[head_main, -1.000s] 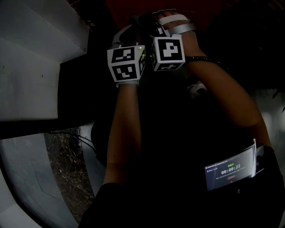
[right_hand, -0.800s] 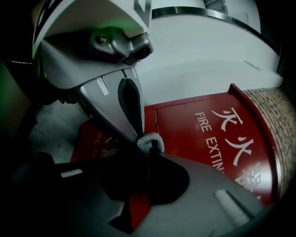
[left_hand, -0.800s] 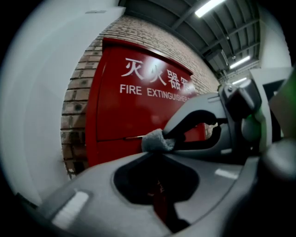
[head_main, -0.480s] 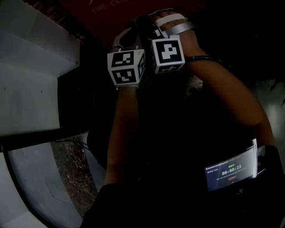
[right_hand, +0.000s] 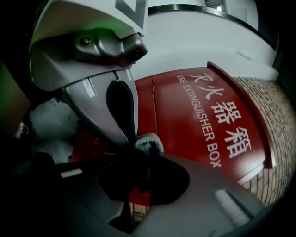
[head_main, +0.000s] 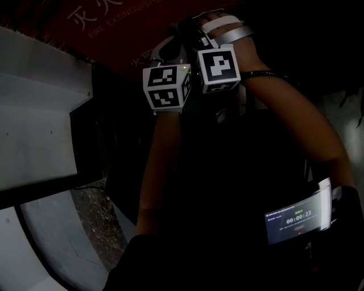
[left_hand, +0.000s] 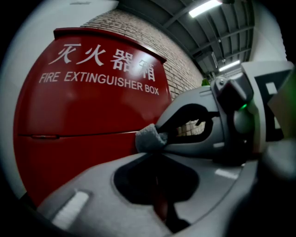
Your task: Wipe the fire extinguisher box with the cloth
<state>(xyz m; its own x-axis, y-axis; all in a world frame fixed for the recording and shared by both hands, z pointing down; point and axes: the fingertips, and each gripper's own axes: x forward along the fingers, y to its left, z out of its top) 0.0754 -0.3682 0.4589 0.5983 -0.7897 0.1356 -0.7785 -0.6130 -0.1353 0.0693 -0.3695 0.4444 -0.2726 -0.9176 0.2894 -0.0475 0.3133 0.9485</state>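
The left gripper (left_hand: 155,156) and right gripper (right_hand: 148,156) meet tip to tip in front of the red fire extinguisher box (left_hand: 88,111). Each has its jaws clamped on the same small grey cloth (left_hand: 150,139). The cloth sits before the box front, below the lettering. Contact with the box cannot be confirmed.

place: garage-like service building, indoors | signs: red curved-top metal fire extinguisher box (left_hand: 88,115); brown brick wall (left_hand: 179,67); grey beamed ceiling (left_hand: 185,25); white tube lights (left_hand: 206,6)
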